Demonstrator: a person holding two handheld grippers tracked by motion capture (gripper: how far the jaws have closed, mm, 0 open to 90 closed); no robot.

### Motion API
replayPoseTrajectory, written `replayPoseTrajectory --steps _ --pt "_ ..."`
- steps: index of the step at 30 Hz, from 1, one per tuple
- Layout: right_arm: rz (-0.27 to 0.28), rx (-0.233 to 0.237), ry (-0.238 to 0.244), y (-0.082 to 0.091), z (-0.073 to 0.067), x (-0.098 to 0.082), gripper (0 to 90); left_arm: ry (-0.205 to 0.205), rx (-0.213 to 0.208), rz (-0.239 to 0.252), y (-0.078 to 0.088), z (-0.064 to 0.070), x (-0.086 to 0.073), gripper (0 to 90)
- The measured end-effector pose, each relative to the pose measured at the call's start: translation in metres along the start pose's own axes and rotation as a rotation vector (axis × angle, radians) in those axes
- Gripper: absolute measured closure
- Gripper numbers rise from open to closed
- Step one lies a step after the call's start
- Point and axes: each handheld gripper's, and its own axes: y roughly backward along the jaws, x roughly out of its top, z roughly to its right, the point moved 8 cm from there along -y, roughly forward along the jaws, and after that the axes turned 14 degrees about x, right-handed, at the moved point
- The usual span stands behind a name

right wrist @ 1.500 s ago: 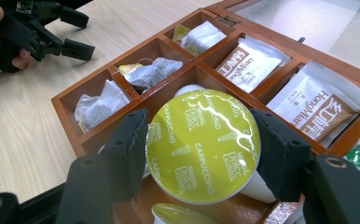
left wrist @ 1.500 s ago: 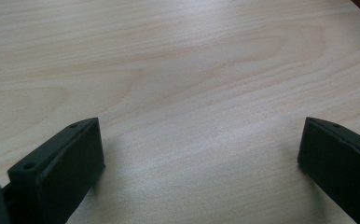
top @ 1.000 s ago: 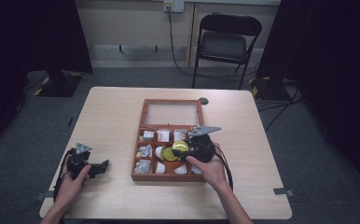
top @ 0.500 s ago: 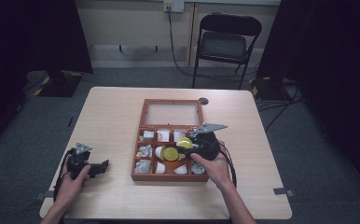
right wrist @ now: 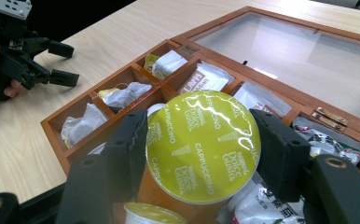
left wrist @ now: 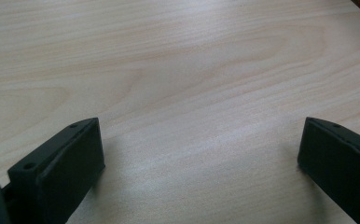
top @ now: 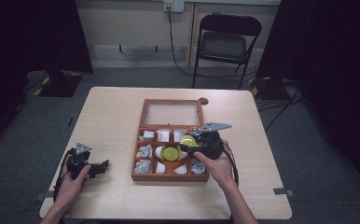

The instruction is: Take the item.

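An open wooden box [top: 141,140] sits mid-table, its compartments holding tea bags and coffee capsules. My right gripper [top: 190,145] hovers over the box's right half, shut on a capsule with a yellow-green foil lid [top: 188,139]. In the right gripper view, the capsule [right wrist: 201,149] reads "Cappuccino" and is pinched between the two jaws of the right gripper [right wrist: 204,135]. A second yellow-lidded capsule [top: 171,153] lies in the middle compartment. My left gripper [top: 101,169] rests open on the table at front left, with bare wood between the jaws of the left gripper [left wrist: 199,140].
The box's glass lid [top: 172,113] lies flat behind the compartments. A small dark disc [top: 203,101] lies on the table past the lid. A folding chair [top: 225,44] stands beyond the far edge. White packets [right wrist: 122,95] fill the left compartments.
My right gripper has risen a little and drifted right and away with the capsule, which now stands apart from the second capsule. The left gripper has stayed put.
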Motion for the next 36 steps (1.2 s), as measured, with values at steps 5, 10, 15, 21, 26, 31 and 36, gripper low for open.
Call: replayPoseTrajectory --steps 5,10,15,21,26,31,36 --pt "0.013 -0.006 -0.003 0.005 0.002 0.002 39.9 0.0 0.0 0.0 0.0 0.0 0.0 0.0" --pt "0.022 -0.019 -0.01 0.011 0.006 0.002 39.9 0.0 0.0 0.0 0.0 0.0 0.0 0.0" --pt "0.03 -0.033 -0.019 0.018 0.011 0.001 39.9 0.0 0.0 0.0 0.0 0.0 0.0 0.0" --pt "0.042 -0.046 -0.022 0.025 0.014 0.002 39.9 0.0 0.0 0.0 0.0 0.0 0.0 0.0" --pt "0.057 -0.061 -0.025 0.033 0.018 0.004 39.9 0.0 0.0 0.0 0.0 0.0 0.0 0.0" --pt "0.078 -0.069 -0.037 0.043 0.022 0.005 39.9 0.0 0.0 0.0 0.0 0.0 0.0 0.0" --pt "0.087 -0.082 -0.047 0.05 0.027 0.004 39.9 0.0 0.0 0.0 0.0 0.0 0.0 0.0"
